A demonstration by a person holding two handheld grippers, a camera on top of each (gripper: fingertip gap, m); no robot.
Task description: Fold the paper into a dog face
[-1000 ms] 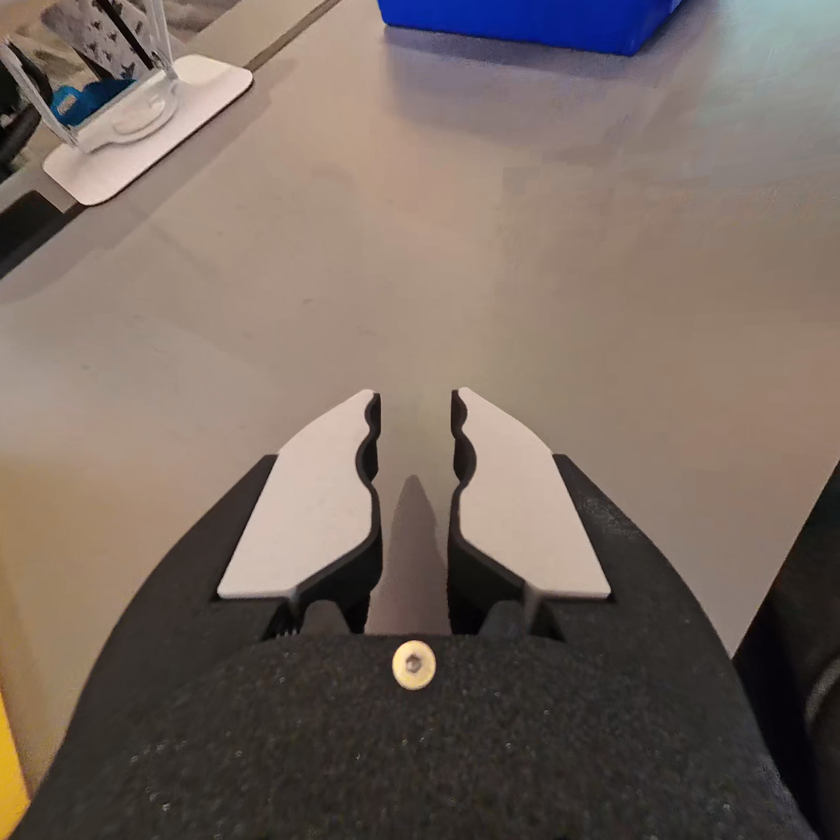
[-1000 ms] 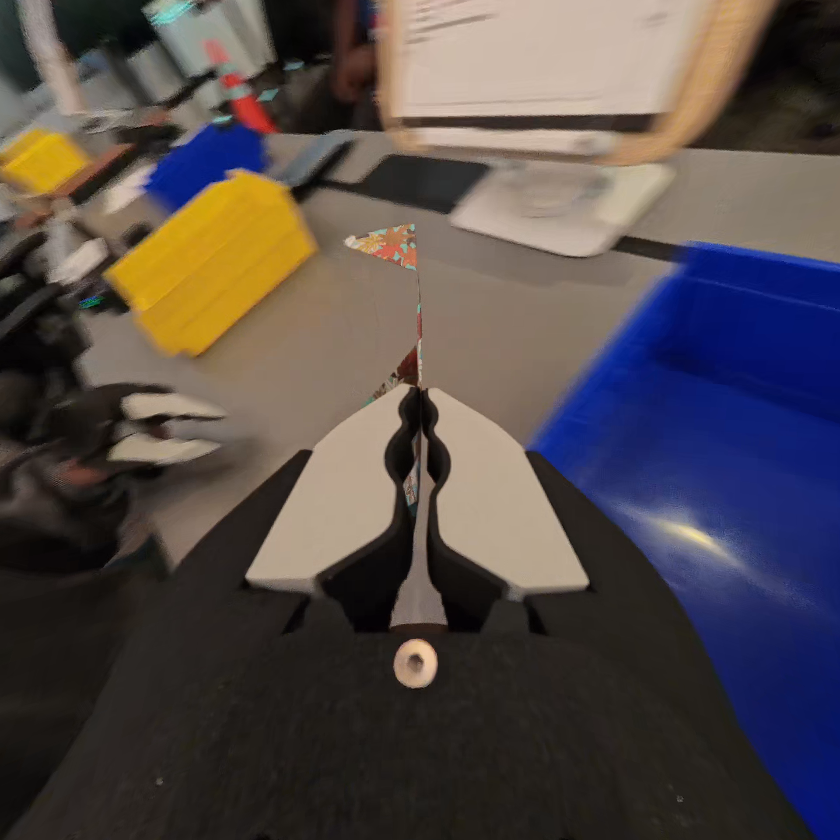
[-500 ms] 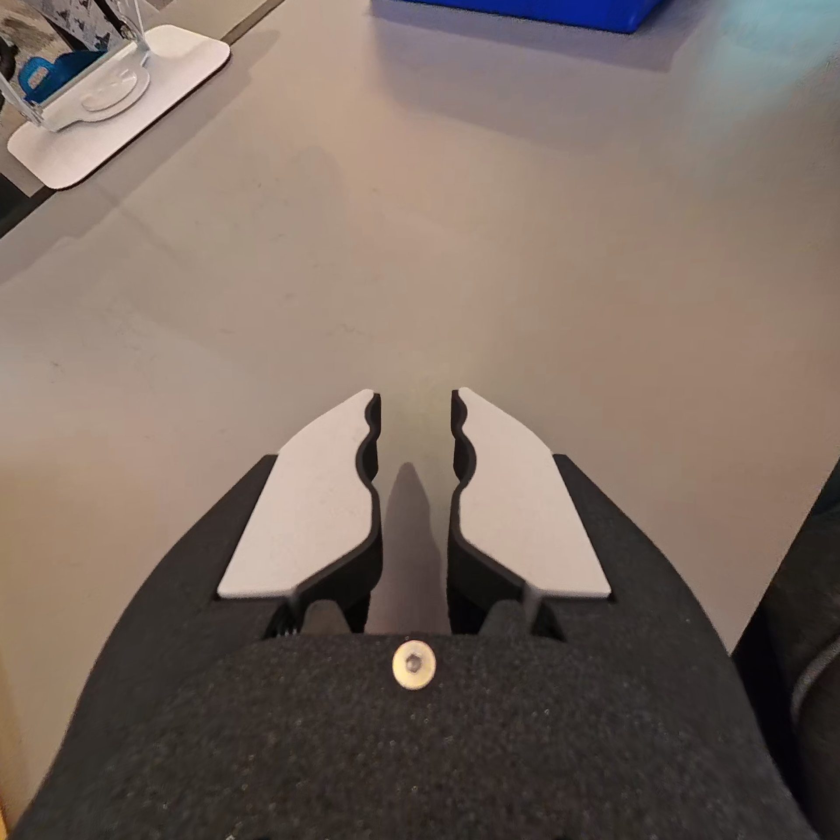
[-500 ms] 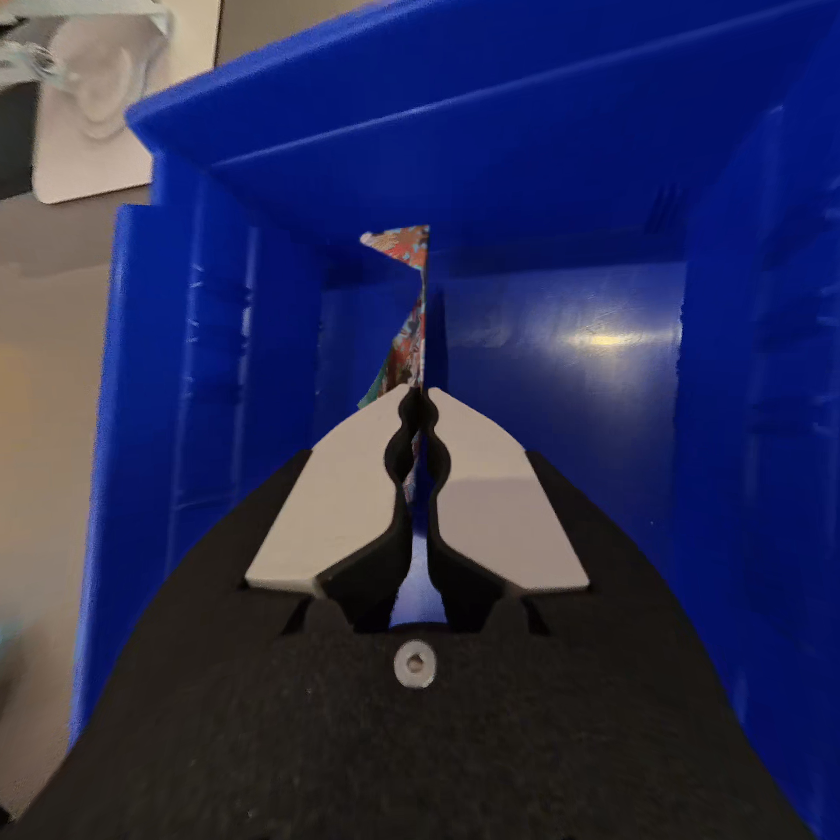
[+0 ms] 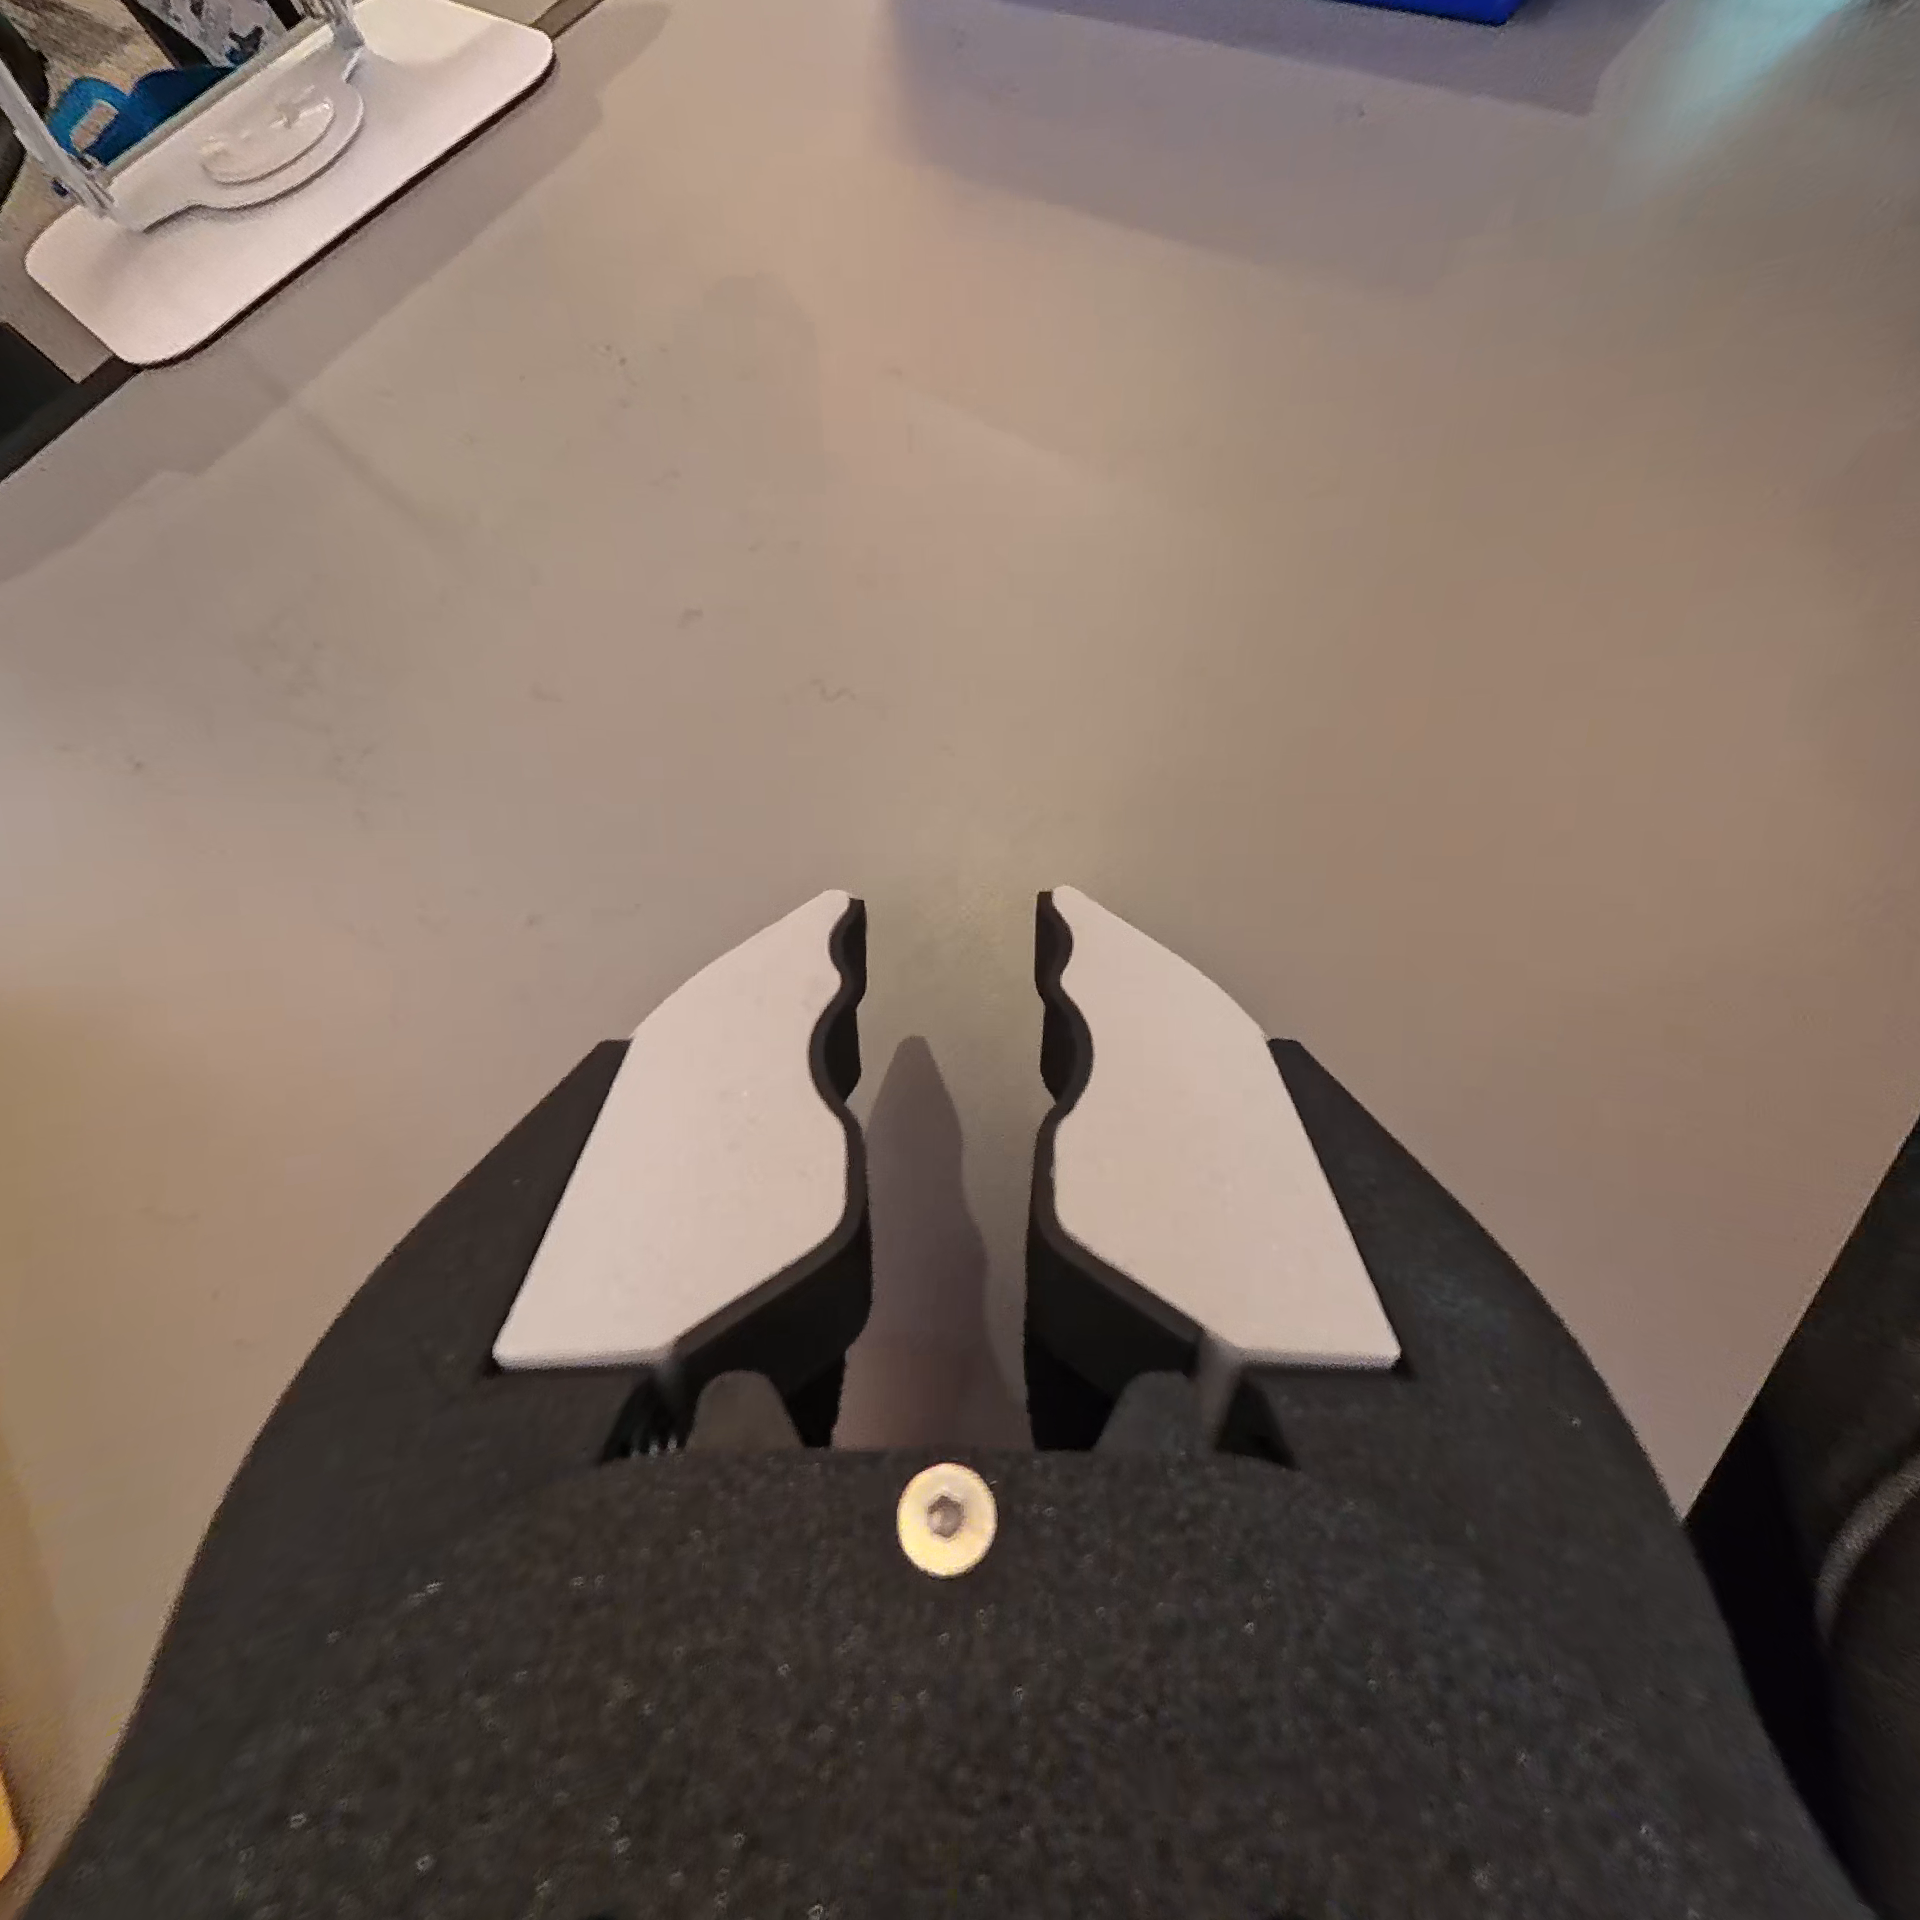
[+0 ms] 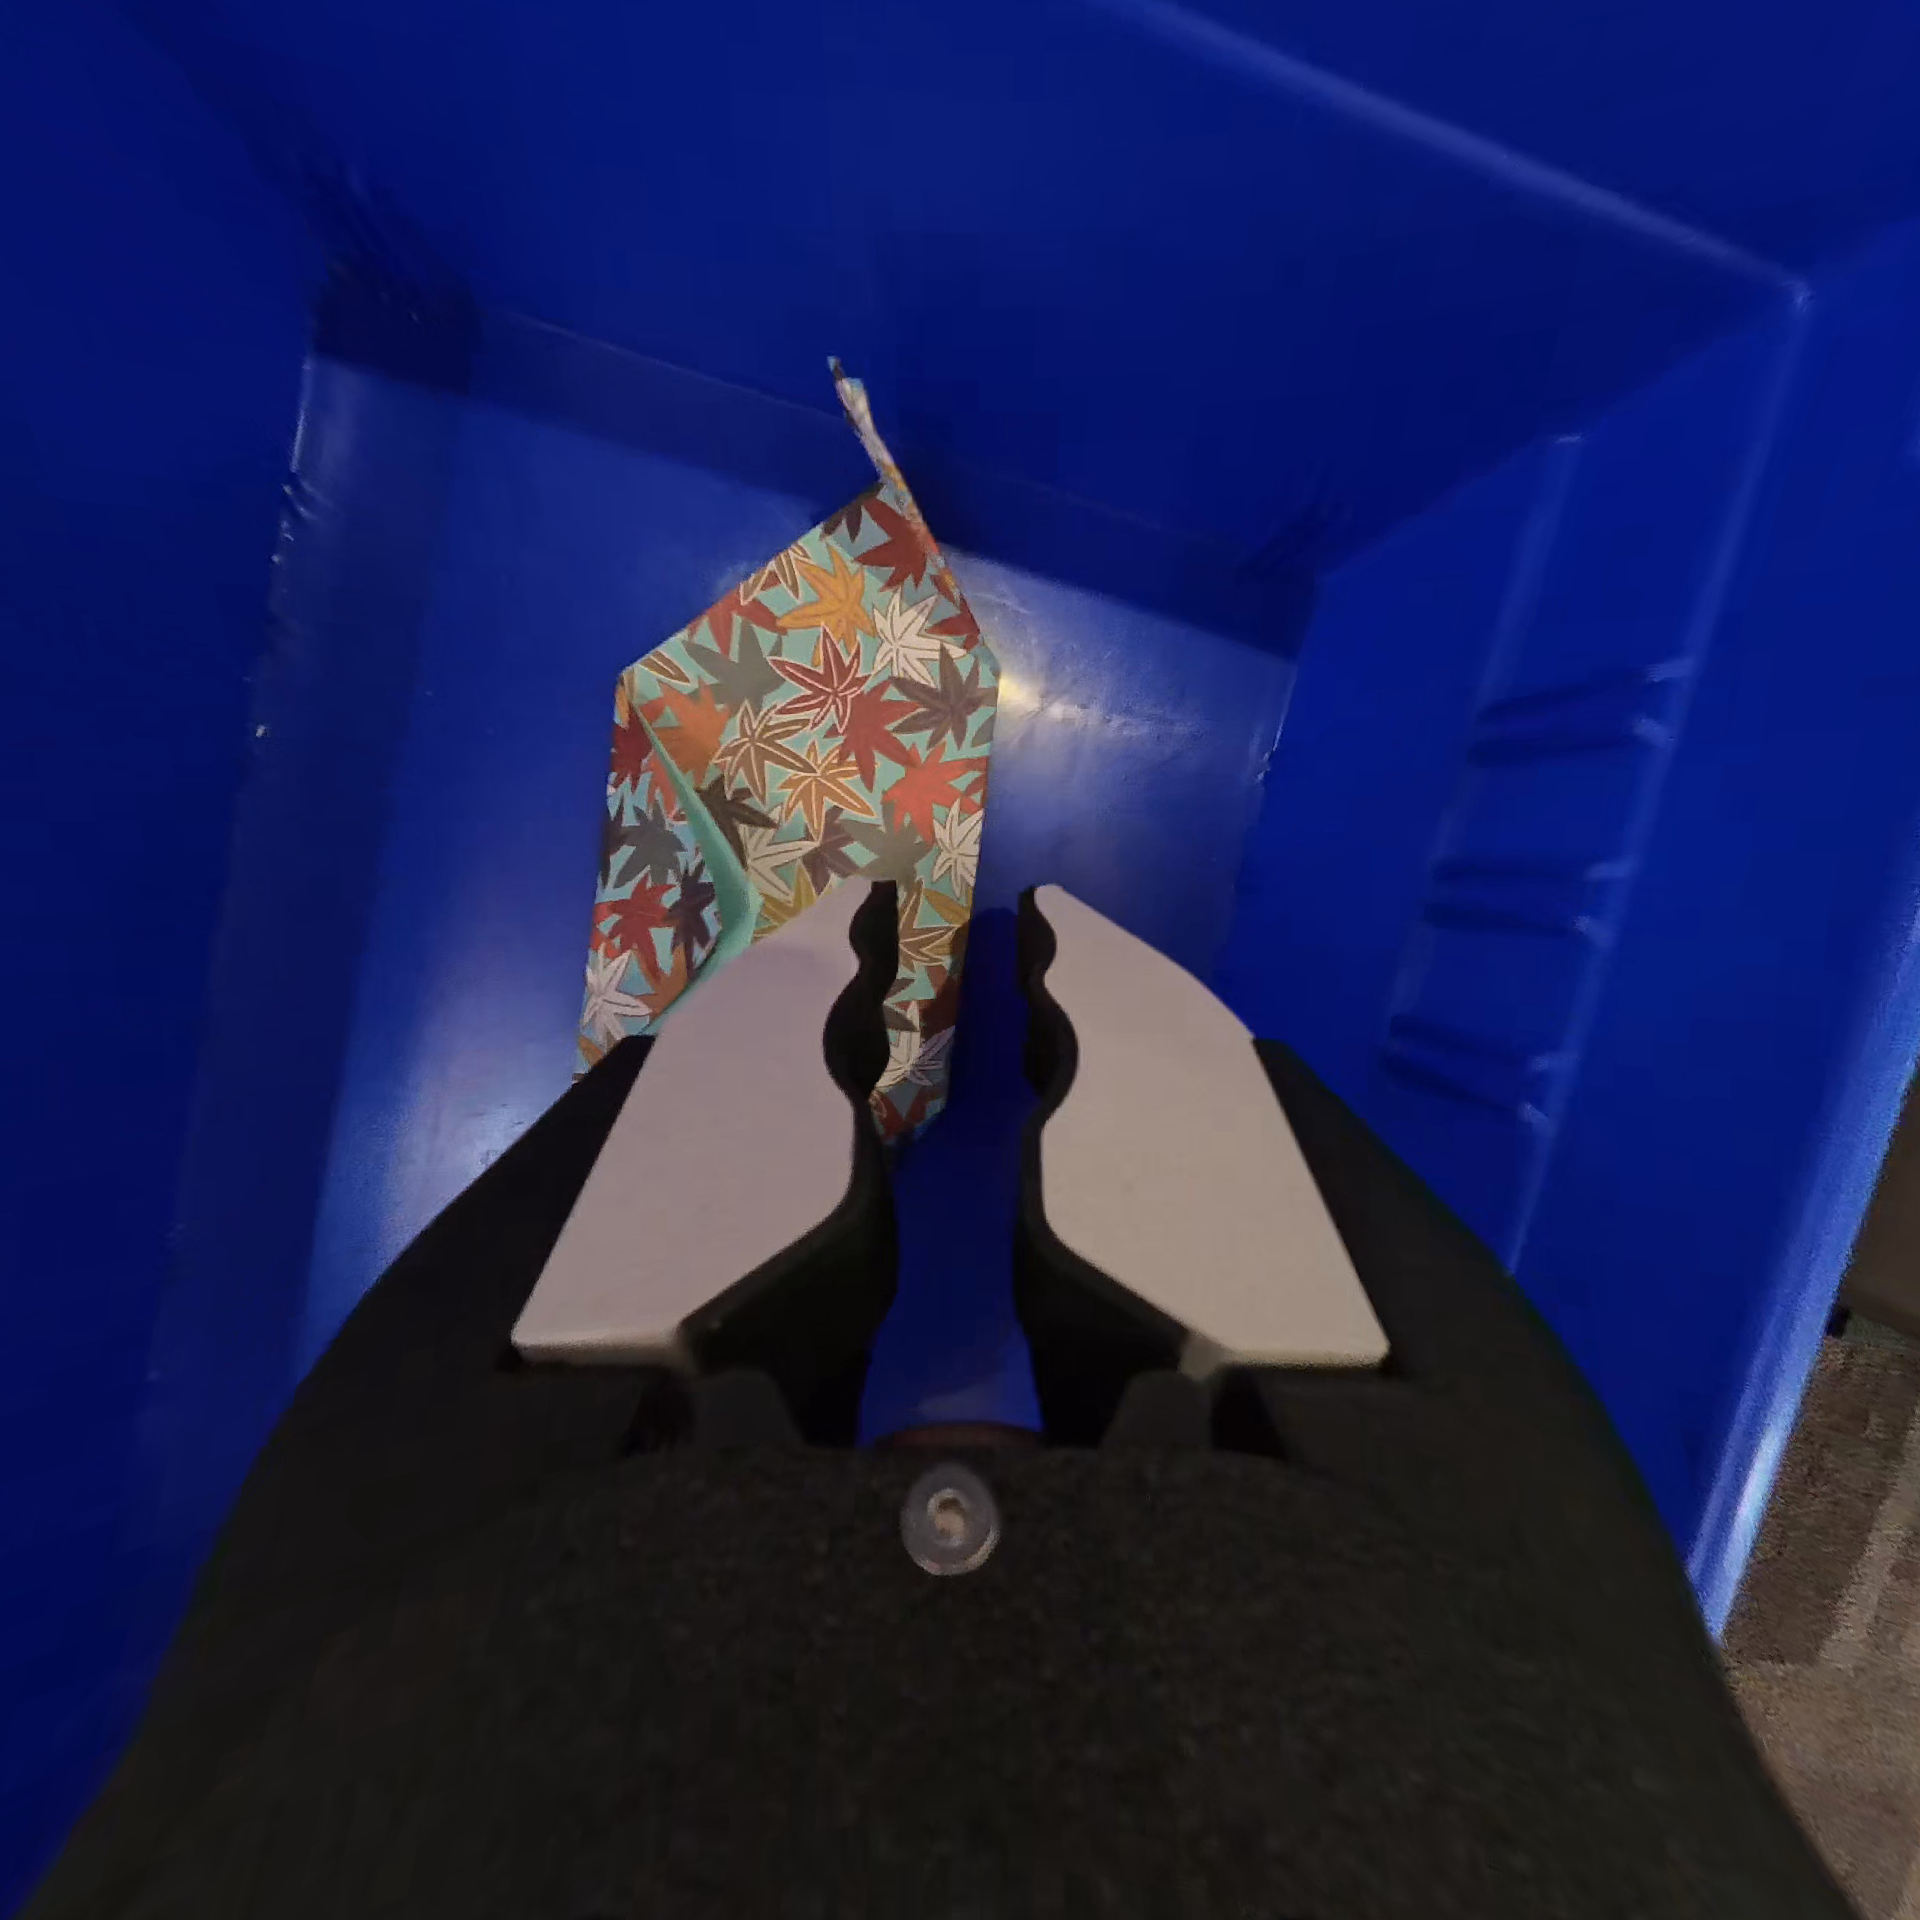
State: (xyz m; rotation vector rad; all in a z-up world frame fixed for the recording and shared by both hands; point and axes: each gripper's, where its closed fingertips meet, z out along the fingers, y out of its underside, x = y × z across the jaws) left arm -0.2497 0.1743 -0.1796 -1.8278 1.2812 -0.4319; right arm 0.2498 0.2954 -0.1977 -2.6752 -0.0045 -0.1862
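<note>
Blue walls of a plastic bin filled my right wrist view, while the left one showed only a bare grey table with a white stand at its far left corner.

My right gripper hung inside the bin with its jaws parted and nothing clamped between them. The folded paper, printed with autumn leaves on teal, was in the bin just ahead of the fingers; its lower edge ran behind the left finger and showed in the gap, so I could not tell whether it touched that finger. My left gripper hovered over the table, jaws apart and empty, well away from the paper.

The paper's long axis ran from the gripper toward the far wall, and its narrow tip pointed away from me, up against that wall. It looked to be leaning rather than lying flat, though I could not be sure.

I judged the folding finished and the drop-off all but done. The risks were small. If the paper clung to the left finger, pulling out could drag it from the bin. A finger brushing it could bend the thin tip or spring a flap open.
</note>
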